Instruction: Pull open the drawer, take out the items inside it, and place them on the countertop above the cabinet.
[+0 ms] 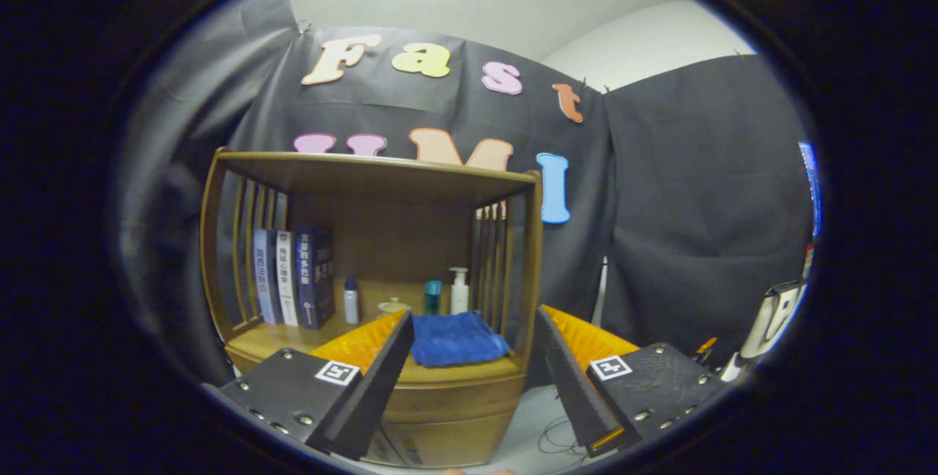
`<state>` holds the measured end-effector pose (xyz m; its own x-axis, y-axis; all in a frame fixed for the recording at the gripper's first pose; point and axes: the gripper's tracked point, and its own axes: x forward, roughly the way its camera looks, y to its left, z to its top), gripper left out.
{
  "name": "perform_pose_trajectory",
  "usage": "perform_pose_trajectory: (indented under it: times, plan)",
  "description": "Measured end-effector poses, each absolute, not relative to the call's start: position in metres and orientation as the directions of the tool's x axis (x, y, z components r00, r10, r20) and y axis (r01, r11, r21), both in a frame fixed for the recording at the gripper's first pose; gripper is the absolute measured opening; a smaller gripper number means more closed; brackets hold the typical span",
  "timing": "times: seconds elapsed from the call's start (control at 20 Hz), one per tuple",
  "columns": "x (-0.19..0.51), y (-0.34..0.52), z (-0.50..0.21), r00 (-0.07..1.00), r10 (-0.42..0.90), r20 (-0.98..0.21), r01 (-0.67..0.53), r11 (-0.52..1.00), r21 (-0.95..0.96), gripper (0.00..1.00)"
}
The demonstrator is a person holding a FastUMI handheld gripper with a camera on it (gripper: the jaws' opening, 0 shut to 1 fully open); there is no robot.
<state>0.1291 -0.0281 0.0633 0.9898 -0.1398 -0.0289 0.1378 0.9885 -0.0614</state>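
Seemingly the task is near its end or barely begun: a folded blue towel (458, 339) lies at the counter's (275, 339) front edge, toward its right corner, just beyond the gripper (469, 380), whose jaws stand wide with nothing between them, and the drawer (454, 394) below looks closed, so I cannot tell whether anything is left inside. Counted on the counter: one towel, three books (293, 286) upright at the left edge, and along the back three bottles (459, 290) and one small jar (393, 307).
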Motion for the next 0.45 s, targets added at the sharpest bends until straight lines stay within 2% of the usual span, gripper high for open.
perform_pose_trajectory:
  times: [0.45]
  plan:
    - [0.083, -0.085, 0.052, 0.991, -0.123, -0.055, 0.123, 0.992, -0.014, 0.97]
